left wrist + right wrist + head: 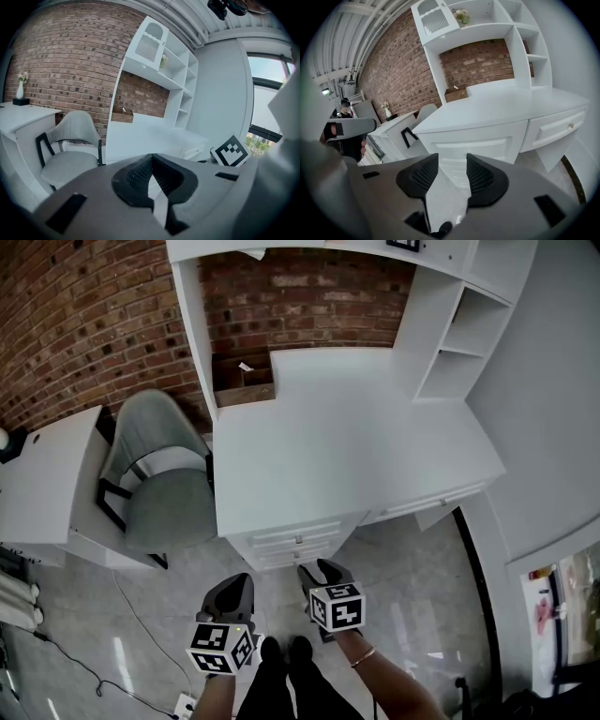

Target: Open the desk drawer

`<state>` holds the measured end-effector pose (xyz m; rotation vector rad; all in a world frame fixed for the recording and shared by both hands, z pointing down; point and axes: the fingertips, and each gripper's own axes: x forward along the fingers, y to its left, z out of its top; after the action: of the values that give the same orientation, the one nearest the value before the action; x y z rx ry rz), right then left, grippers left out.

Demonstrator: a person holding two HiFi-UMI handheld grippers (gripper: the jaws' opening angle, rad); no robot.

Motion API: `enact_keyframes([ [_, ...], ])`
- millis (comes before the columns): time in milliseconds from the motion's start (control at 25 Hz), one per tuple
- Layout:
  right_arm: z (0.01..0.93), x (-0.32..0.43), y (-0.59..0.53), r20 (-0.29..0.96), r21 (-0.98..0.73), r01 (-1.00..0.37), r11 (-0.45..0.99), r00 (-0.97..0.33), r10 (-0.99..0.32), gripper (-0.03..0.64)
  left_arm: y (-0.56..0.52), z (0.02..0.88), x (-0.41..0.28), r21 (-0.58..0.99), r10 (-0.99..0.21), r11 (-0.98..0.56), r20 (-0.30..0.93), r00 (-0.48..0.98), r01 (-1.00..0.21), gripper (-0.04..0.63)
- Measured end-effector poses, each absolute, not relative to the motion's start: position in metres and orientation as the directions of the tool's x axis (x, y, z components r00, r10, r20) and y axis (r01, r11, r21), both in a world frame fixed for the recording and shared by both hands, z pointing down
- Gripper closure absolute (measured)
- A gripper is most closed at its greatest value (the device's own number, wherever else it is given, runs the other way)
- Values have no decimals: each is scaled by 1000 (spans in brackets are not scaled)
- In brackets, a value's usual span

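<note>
Straight ahead of the right hand-held gripper (pixel 319 571), open and empty: top drawer (pixel 471 144) under the table (pixel 375 427) edge, shut. Keep level, centre jaws on its small handle (pixel 298 540), close firmly, pull straight back. Left hand-held gripper (pixel 239 583) closed, empty, alongside.

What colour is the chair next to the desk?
The chair is pale grey-green with a black frame. It shows best in the head view.

Study or home-office setting: white corner desk (pixel 347 437) with shelved hutch (pixel 473 329), grey padded armchair (pixel 169 502), exposed red-brick wall (pixel 84 324), grey tiled floor (pixel 412 587), second white desk (pixel 47 474).
</note>
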<state>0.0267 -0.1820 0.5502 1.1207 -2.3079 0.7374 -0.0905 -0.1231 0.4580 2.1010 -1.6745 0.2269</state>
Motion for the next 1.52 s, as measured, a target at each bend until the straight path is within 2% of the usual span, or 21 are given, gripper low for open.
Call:
enact_keyframes([
  [640,627,11,-215,682,-227,-884,409,-444,-581,451,-156,517,-112,269,-840,-248,418,345,-931,586],
  [1120,675,-2,-253,718,-167,-886,432,-410,-563,422,-162,571,-106,315,-823,-240,437,364,-918,586],
  [1520,689,-9,-273,747,-123,-878,463,-389,-539,439,-165,581,-117,326,-827,-216,439,350,-920,586],
])
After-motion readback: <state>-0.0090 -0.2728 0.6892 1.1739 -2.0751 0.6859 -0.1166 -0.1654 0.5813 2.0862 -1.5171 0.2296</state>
